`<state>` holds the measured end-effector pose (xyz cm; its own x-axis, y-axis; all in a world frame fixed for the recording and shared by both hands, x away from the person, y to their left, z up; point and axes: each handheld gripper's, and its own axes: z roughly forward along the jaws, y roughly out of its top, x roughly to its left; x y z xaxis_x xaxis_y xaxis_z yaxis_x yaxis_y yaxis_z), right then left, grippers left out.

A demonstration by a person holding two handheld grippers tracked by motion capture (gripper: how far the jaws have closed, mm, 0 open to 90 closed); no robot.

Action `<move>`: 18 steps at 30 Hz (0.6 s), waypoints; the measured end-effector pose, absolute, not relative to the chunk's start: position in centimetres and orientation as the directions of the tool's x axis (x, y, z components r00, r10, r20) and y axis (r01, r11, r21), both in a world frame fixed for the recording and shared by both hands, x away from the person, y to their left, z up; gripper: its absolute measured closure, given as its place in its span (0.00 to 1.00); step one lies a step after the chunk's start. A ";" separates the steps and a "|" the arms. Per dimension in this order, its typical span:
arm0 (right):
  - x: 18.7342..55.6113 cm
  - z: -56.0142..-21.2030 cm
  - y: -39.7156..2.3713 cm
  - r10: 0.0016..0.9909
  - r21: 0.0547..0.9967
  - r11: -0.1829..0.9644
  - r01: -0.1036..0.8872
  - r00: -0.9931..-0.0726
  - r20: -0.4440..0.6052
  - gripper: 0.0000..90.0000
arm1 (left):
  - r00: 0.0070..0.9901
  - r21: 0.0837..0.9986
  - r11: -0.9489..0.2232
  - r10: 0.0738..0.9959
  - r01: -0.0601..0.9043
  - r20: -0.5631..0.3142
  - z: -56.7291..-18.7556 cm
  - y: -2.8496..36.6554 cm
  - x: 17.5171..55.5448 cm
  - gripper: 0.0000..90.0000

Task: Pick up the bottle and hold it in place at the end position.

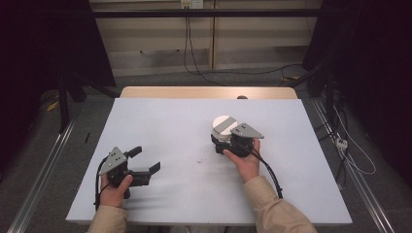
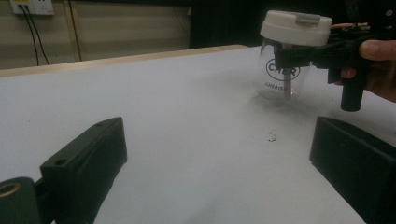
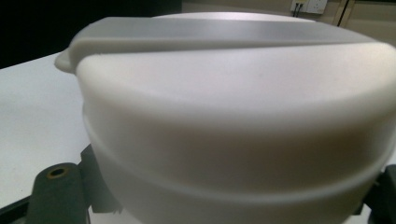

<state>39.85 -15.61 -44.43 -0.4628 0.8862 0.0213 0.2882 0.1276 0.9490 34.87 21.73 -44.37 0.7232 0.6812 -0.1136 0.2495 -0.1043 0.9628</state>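
Note:
A clear glass jar (image 2: 280, 79) with black lettering and a white lid (image 1: 224, 124) is at the table's middle right. My right gripper (image 1: 222, 138) is shut on the jar just under the lid, and a hand grips the gripper from behind. In the left gripper view the jar looks slightly tilted, its base at or just above the sheet; I cannot tell which. The lid (image 3: 233, 116) sits very close in the right gripper view, with a black finger (image 3: 58, 196) below it. My left gripper (image 1: 145, 160) rests at the front left, open, nothing between its fingers (image 2: 88, 158).
A white sheet (image 1: 170, 121) covers the table, with a wooden strip (image 1: 209, 92) along the far edge. A small dark speck (image 2: 272, 136) lies on the sheet between the grippers. Cables (image 1: 194, 63) run over the floor behind the table, and metal rails flank it.

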 end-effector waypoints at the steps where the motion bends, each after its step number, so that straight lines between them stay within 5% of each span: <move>1: 39.9 -44.4 -15.5 0.885 0.948 0.130 0.289 -0.465 0.021 0.20 | 0.723 0.963 -0.103 0.681 0.250 -0.115 -44.4 21.7 34.9 0.04; 18: 40.9 -44.8 -14.2 0.875 0.948 0.136 0.288 -0.483 0.021 0.20 | 0.725 0.961 -0.103 0.678 0.257 -0.121 -44.5 21.7 35.0 0.04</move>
<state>40.93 -14.25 -44.83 -0.4832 0.8753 0.0208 0.2881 0.1365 0.9478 34.97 21.68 -44.46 0.7249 0.6782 -0.1207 0.2568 -0.1034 0.9609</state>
